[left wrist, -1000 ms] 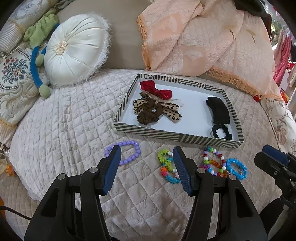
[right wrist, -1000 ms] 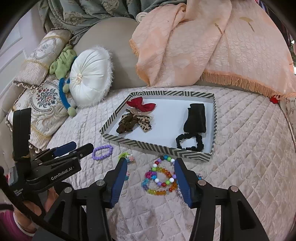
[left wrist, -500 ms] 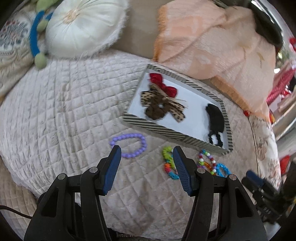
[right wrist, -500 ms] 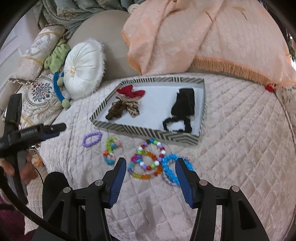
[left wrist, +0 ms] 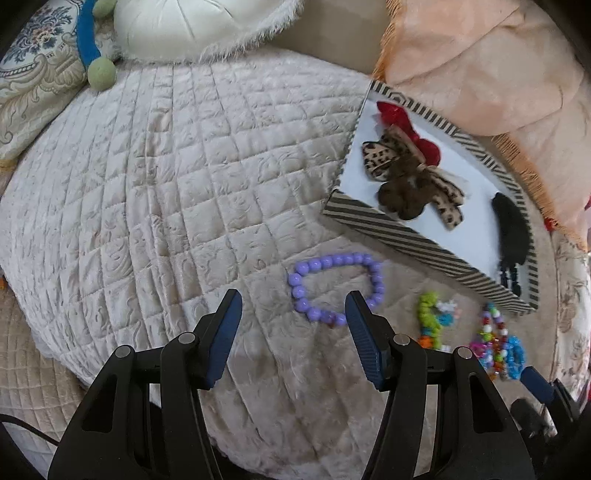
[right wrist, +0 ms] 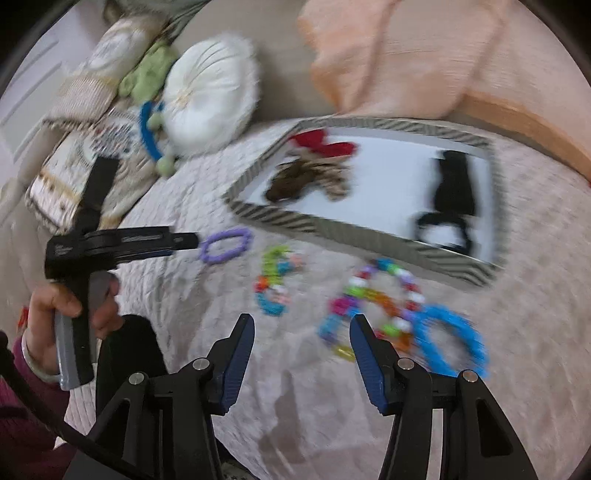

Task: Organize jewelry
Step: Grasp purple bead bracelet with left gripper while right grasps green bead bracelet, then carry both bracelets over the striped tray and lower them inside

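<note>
A quilted beige bedspread [left wrist: 177, 192] covers the bed, and the jewelry lies on it near the front edge. The purple bead bracelet [left wrist: 334, 286] rests flat just before the striped tray [left wrist: 402, 240], apart from its near wall. The left gripper [left wrist: 293, 314] hangs just above the quilt with its jaws spread wide and nothing held; its right blue finger [left wrist: 364, 347] overlaps the bracelet's near edge in the left wrist view, though whether they touch cannot be told. To the right of the purple one lies a green, orange and blue bead bracelet [left wrist: 434, 321], and further right a multicoloured bead bracelet [left wrist: 489, 339] touches a bright blue bracelet [left wrist: 513, 356].

In the blurred right wrist view, the right gripper [right wrist: 301, 332] is also wide open and empty, low over the quilt, its right finger in front of the multicoloured bracelet's near side. The left hand [right wrist: 70, 314] grips the left tool's handle at that view's left.

Inside the white-floored tray sit a red bow [left wrist: 410, 127], a leopard-print bow [left wrist: 402, 166] with a brown scrunchie [left wrist: 400, 199] against it, and black hair pieces [left wrist: 511, 232] at the right end. Behind the tray a peach fringed throw [left wrist: 491, 66] is draped. A round white cushion [left wrist: 192, 26], a green and blue plush toy [left wrist: 98, 62] and an embroidered pillow [left wrist: 29, 81] lie at the far left.
</note>
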{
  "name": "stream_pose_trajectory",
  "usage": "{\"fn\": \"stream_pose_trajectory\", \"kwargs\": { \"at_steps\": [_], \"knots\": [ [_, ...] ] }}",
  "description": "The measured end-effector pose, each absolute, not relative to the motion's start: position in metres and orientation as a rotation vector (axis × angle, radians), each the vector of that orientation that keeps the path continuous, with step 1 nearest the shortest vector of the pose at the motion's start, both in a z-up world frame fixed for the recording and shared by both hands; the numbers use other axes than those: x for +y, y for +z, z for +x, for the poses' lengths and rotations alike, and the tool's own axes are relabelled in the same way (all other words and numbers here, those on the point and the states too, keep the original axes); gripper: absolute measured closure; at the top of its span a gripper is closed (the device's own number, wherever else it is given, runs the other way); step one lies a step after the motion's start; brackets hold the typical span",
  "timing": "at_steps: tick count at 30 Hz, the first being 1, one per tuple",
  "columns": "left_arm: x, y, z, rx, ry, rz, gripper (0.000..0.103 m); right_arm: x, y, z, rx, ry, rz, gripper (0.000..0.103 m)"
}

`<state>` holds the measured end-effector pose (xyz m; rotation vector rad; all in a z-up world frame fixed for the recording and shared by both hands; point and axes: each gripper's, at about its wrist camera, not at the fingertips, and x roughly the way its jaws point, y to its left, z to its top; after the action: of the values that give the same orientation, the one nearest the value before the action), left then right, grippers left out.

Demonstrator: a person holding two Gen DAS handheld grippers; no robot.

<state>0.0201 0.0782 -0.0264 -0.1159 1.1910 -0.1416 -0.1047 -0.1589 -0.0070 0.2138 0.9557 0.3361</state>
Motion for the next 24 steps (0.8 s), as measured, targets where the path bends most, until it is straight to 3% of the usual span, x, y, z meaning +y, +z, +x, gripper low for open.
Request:
{"fn": "stream_pose_trajectory", "kwargs": {
  "at_steps": [8, 15, 16, 17, 20, 24],
  "knots": [
    [0.081, -0.049, 0.040, 1.209, -0.089, -0.073, 0.045, -0.114, -0.047, -0.047, 1.032, 0.383, 0.141, 0.062],
    [0.067, -0.058, 0.050, 1.178, -0.101, -0.003, 0.044, -0.113, -0.063, -0.036, 1.031, 0.402, 0.134, 0.091],
    [0.067, -0.058, 0.050, 1.172, -0.106, -0.006, 0.051, -0.114, -0.060, -0.038, 1.026, 0.405, 0.128, 0.091],
    [0.067, -0.057, 0.050, 1.163, -0.119, -0.011, 0.073, -0.116, -0.057, -0.041, 1.021, 0.406, 0.125, 0.091],
    [0.066, -0.050, 0.051, 1.157, -0.135, -0.012, 0.092, -0.126, -0.042, -0.049, 0.990, 0.415, 0.159, 0.093],
    [0.069, -0.038, 0.046, 1.167, -0.187, -0.074, 0.095, -0.141, -0.016, -0.062, 0.934, 0.408, 0.195, 0.093]
  ]
}}
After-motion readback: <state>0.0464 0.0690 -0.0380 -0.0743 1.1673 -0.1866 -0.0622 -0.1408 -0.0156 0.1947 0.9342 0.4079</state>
